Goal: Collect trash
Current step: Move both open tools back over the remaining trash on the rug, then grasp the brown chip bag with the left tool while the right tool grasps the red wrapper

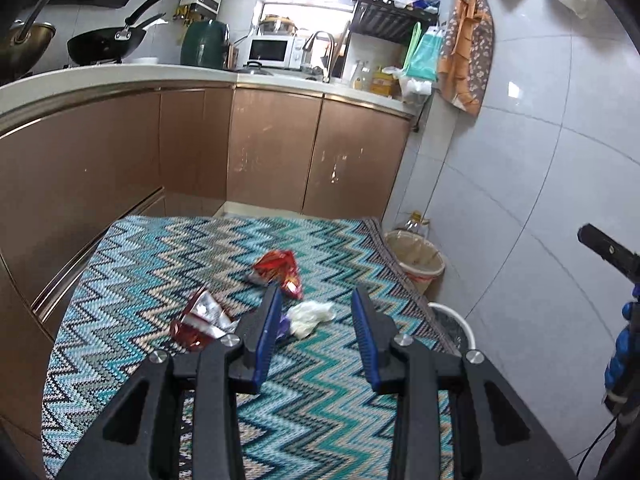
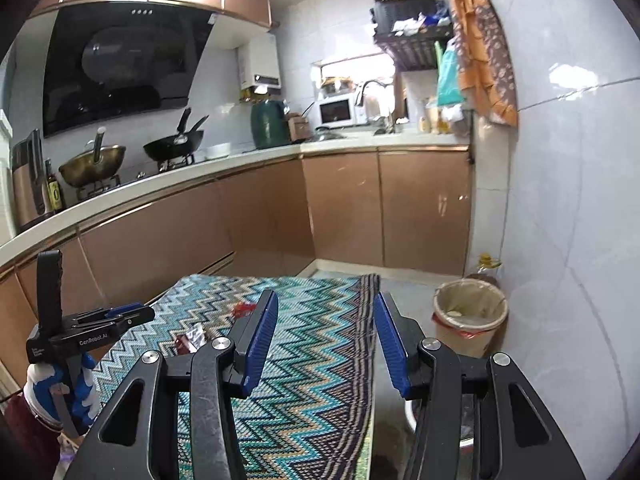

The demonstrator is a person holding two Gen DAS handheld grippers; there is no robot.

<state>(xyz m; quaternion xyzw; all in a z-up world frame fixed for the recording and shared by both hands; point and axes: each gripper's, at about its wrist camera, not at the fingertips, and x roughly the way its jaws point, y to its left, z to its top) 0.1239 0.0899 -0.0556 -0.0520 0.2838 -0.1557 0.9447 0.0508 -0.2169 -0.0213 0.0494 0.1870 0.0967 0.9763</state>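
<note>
In a small tiled kitchen, a person holds two grippers over a zigzag-patterned rug (image 1: 320, 380). The left gripper (image 1: 316, 304) hangs with its jaws apart and empty above the litter on the rug: a red wrapper (image 1: 280, 266), a red-and-silver wrapper (image 1: 200, 318) and a crumpled white tissue (image 1: 310, 316). The right gripper (image 2: 326, 312) is likewise spread and empty, pointing past the rug's edge. A lined bin (image 2: 470, 314) stands against the wall, just beside the rug.
</note>
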